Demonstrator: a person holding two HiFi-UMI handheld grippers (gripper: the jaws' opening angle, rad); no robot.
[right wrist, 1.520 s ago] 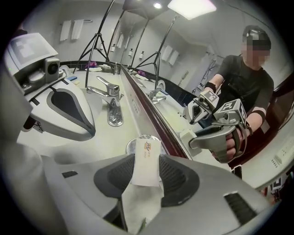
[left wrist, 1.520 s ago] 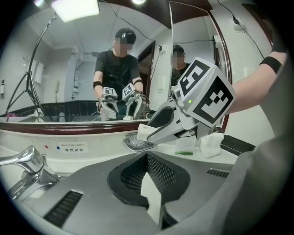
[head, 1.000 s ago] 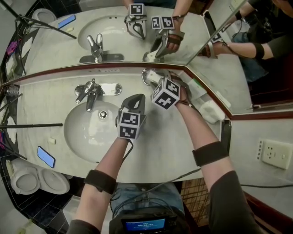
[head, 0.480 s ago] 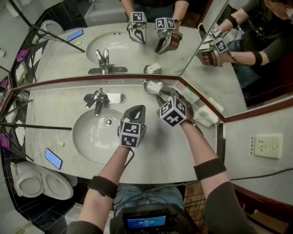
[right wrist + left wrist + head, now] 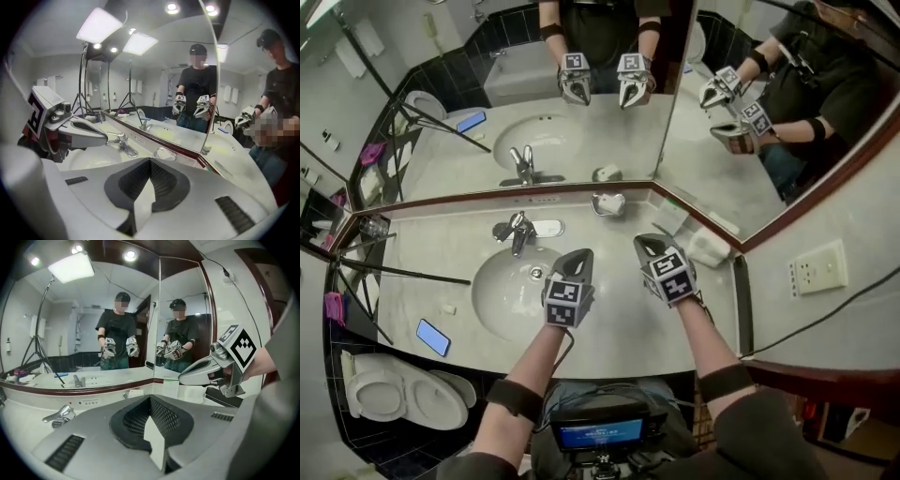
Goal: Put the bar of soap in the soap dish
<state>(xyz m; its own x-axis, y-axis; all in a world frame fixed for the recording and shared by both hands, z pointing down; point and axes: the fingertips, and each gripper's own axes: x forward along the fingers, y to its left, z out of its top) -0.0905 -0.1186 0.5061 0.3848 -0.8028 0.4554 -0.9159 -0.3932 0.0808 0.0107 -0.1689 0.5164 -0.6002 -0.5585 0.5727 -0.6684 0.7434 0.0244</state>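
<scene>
The soap dish sits on the counter in the corner under the mirror, and a white bar of soap lies in it. It also shows in the left gripper view as the soap dish and in the right gripper view as the soap dish. My left gripper hovers over the counter beside the basin, shut and empty. My right gripper hangs to its right, well back from the dish. Its jaws have just been closing with nothing between them and now stand shut.
A chrome faucet stands behind the oval basin. A blue phone and a small white piece lie at the counter's left. White packets lie at the right. Tripod legs cross the left side. A toilet is below.
My right gripper drew back from the soap dish toward the counter's front and shut its jaws. Both grippers rose, and the head view lifted to take in more of the mirror.
</scene>
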